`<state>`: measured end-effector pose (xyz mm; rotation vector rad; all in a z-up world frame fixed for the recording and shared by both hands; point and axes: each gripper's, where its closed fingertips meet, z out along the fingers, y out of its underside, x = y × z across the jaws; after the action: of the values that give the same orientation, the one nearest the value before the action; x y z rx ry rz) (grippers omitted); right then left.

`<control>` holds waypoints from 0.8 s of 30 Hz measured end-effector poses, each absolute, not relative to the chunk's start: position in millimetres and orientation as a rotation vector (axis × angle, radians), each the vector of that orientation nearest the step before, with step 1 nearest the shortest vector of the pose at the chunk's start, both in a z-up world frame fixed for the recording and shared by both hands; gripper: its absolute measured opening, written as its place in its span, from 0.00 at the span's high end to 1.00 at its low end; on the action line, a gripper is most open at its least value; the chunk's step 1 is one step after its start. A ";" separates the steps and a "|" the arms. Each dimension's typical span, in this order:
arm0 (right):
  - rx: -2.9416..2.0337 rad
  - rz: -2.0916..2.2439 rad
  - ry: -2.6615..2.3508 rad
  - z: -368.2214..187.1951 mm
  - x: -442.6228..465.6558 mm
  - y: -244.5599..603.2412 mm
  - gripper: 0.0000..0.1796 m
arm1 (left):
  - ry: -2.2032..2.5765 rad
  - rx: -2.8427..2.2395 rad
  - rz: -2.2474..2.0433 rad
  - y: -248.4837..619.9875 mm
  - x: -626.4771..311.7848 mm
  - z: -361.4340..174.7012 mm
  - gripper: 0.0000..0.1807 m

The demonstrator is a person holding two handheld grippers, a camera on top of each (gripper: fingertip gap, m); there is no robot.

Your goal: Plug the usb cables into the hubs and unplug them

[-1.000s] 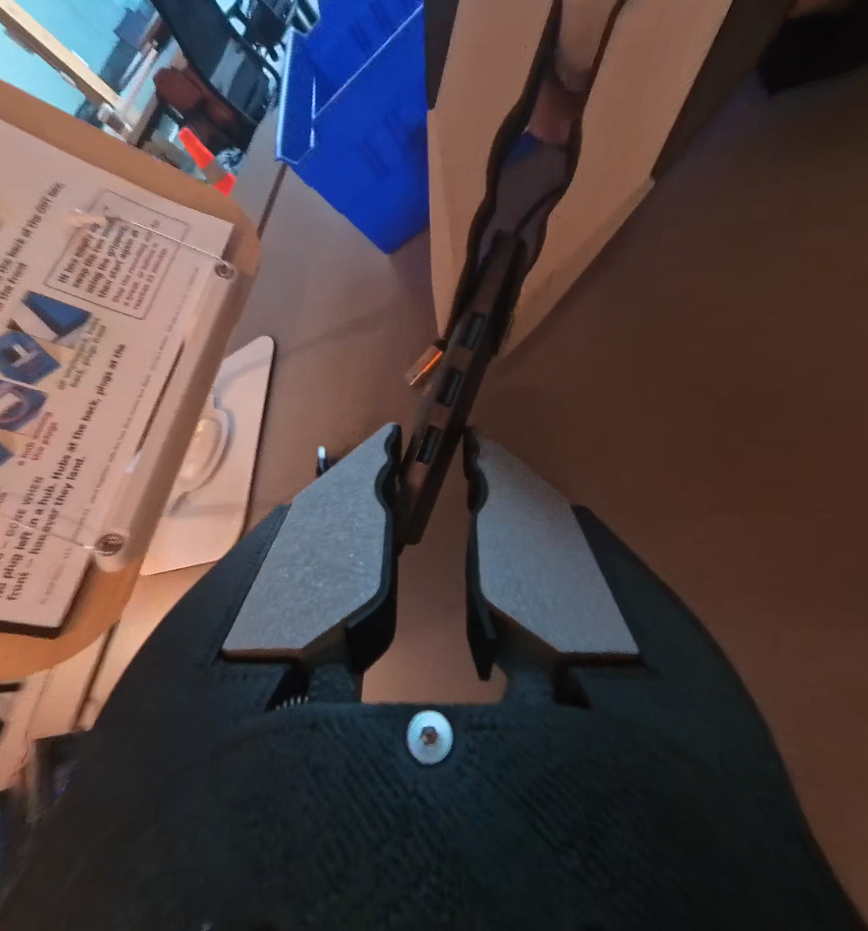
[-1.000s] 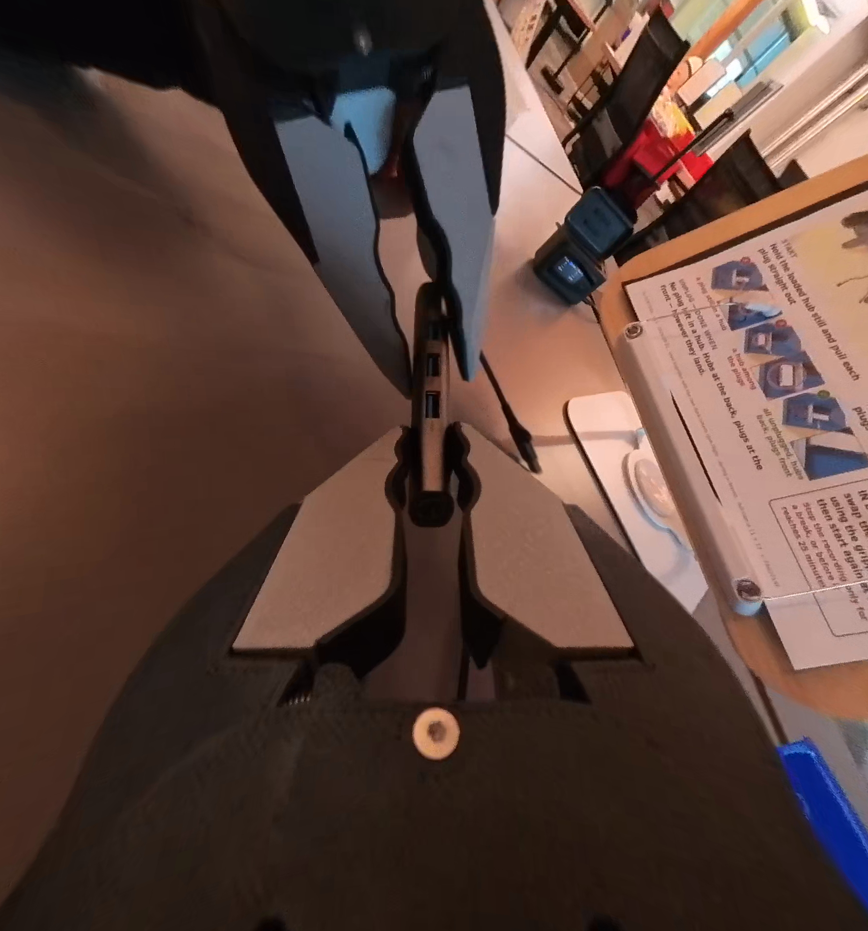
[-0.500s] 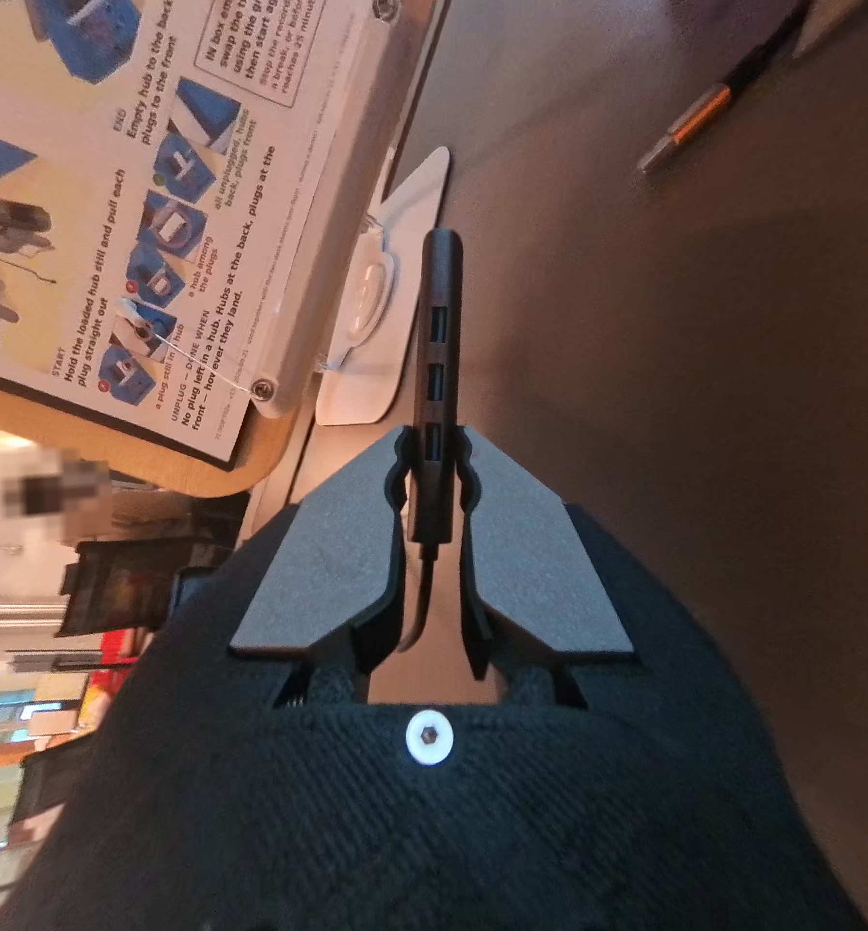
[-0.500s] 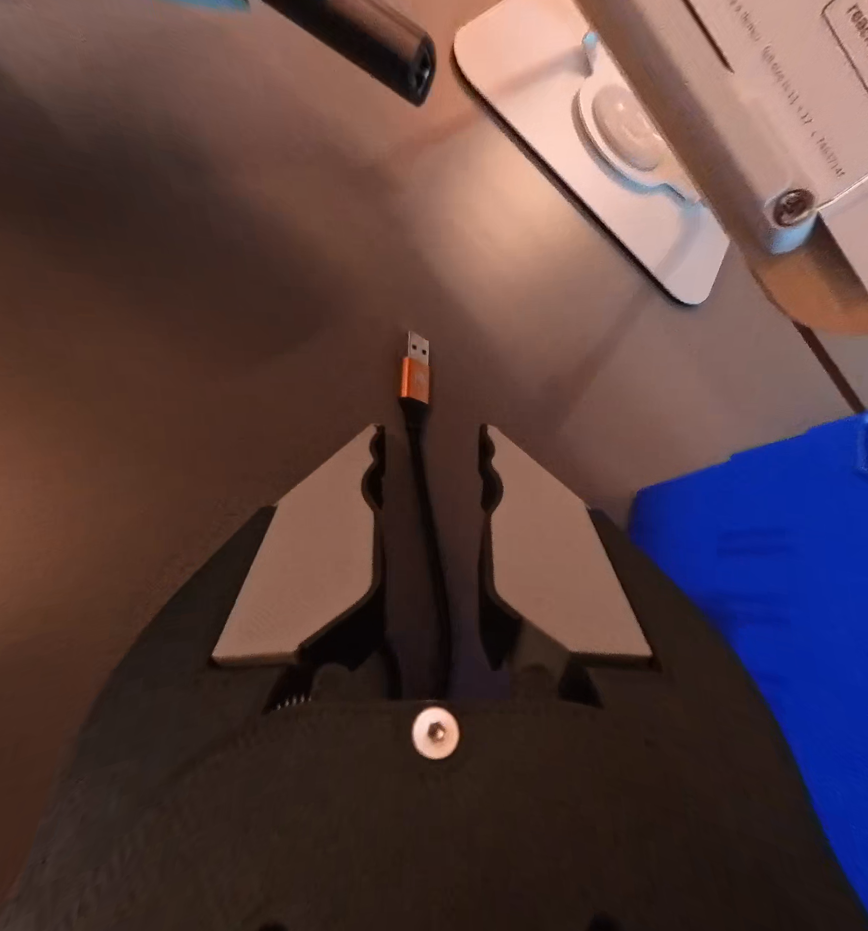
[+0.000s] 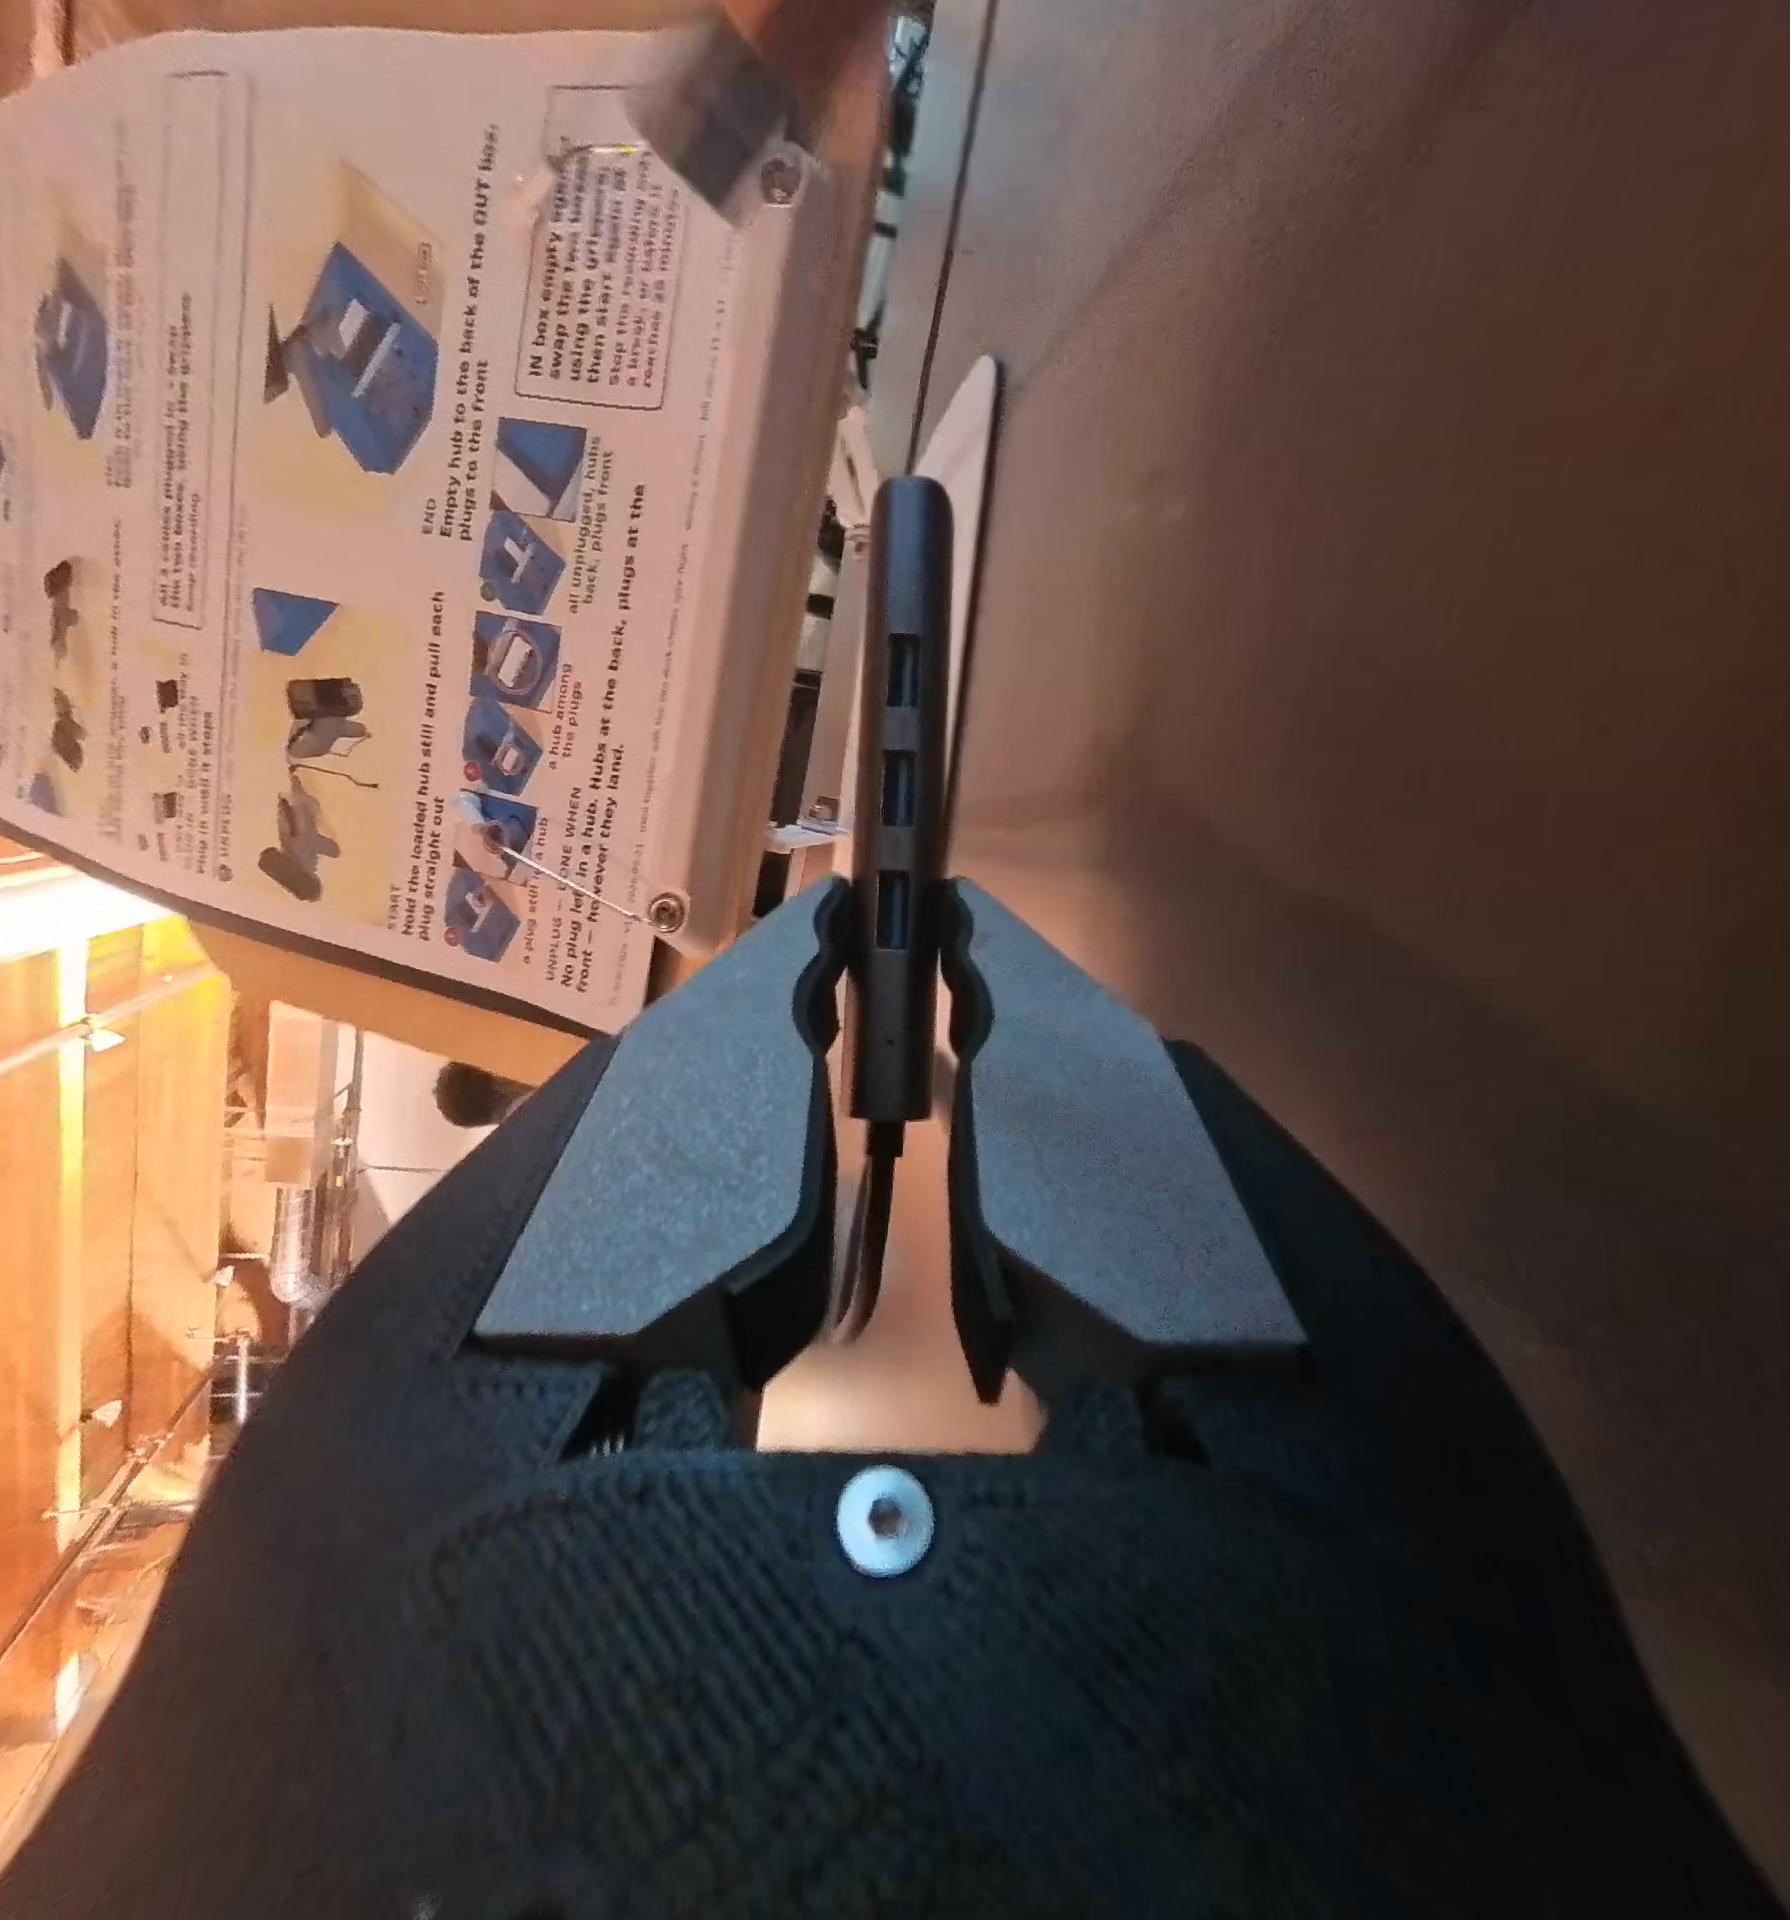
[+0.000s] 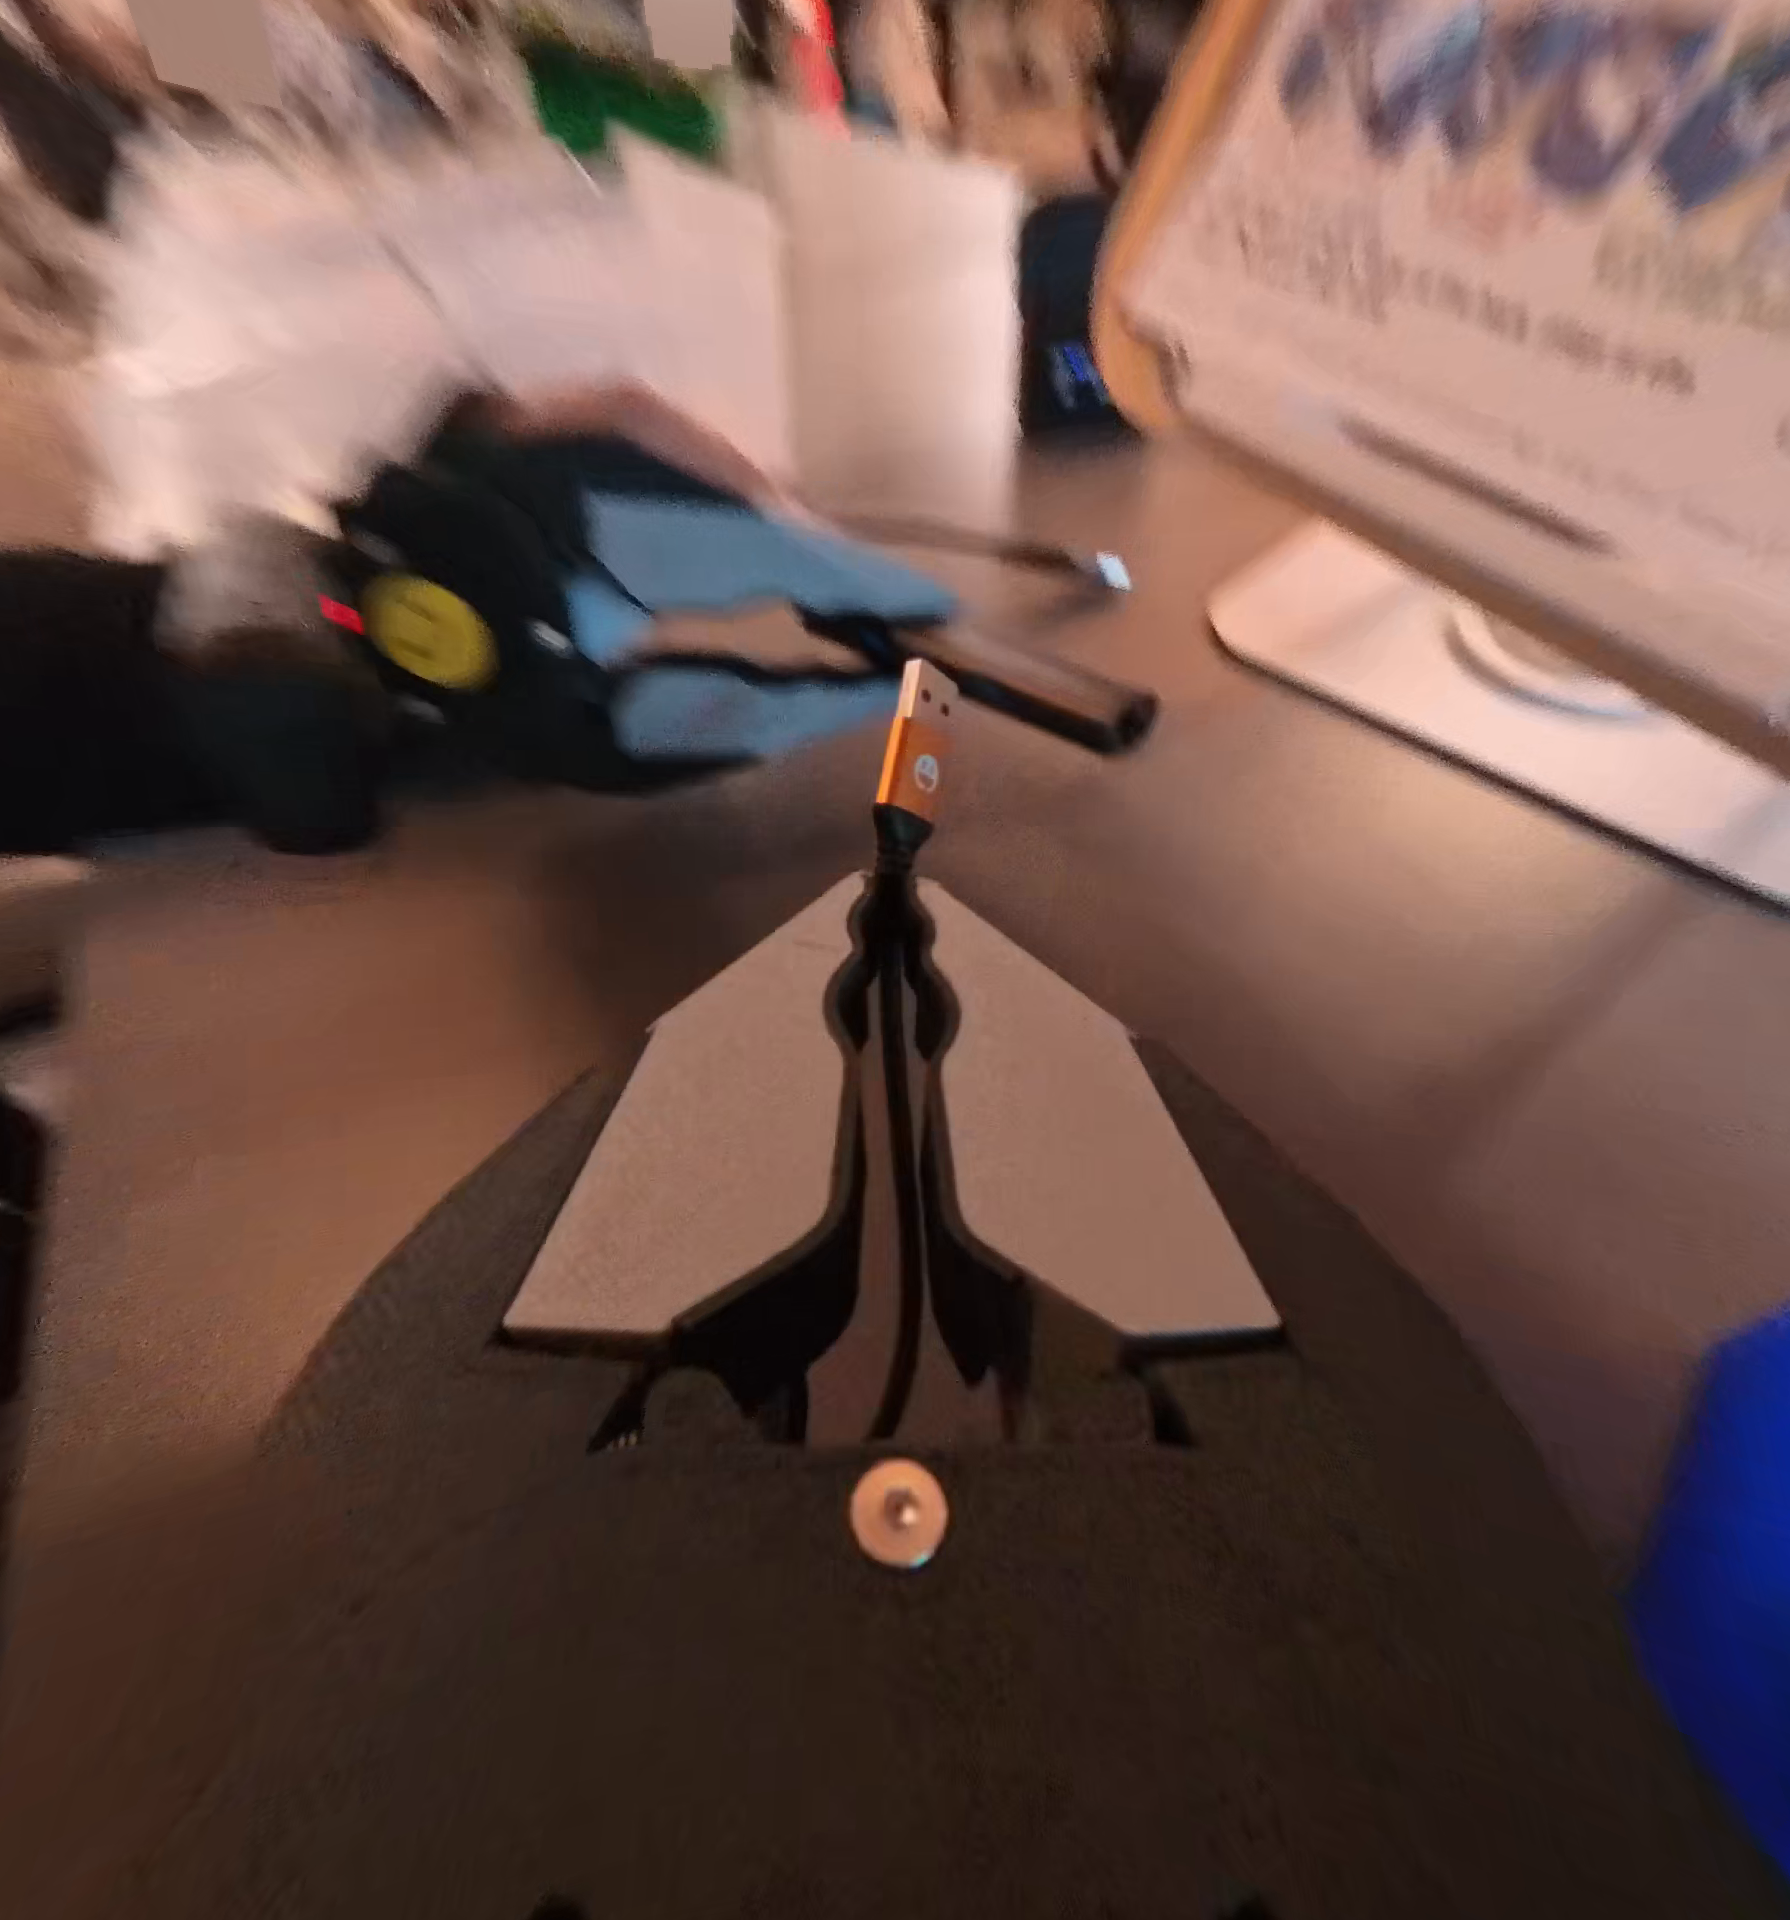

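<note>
- Left gripper (image 5: 893,925) is clamped on the black hub (image 5: 898,790), its three ports empty.
- Right gripper (image 6: 893,894) pinches the cable (image 6: 896,1091); its orange plug (image 6: 912,764) sticks out near the hub.
- Blue bin (image 6: 1764,1579), near right, contents hidden.

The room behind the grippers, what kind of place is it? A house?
Probably a workshop or lab, not a house. A printed instruction sheet stands on a wooden board, a blue bin sits on the brown table, and blurry desks crowd behind.

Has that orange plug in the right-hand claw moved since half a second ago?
Yes. The orange plug was lying on the table between open fingers; now the right gripper is shut on its cable, holding it raised toward the hub.
</note>
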<state>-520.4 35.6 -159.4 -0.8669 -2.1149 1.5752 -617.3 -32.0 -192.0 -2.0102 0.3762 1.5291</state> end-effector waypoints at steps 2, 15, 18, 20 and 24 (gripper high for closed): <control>-0.761 1.627 -2.038 -140.8 -513.6 43.3 1.00 | 0.359 -1.961 1.557 -32.6 -616.2 -182.1 0.92; -0.703 1.109 -2.060 -173.6 -529.8 50.4 1.00 | 0.183 -1.972 1.317 -33.0 -611.3 -181.6 0.92; -0.551 0.884 -2.051 -179.9 -528.8 40.5 1.00 | 0.190 -1.995 1.312 -33.7 -613.0 -186.5 0.92; -0.464 0.836 -2.040 -179.5 -525.7 30.4 1.00 | 0.192 -1.999 1.301 -32.5 -611.9 -187.9 0.92; -0.458 1.026 -2.065 -174.0 -516.4 16.0 1.00 | 0.212 -1.934 1.380 -32.2 -610.6 -176.1 0.92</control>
<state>-516.4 16.0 -174.0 -0.4581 -2.0655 1.0257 -610.6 -32.2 -176.1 -1.9345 0.2116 1.3804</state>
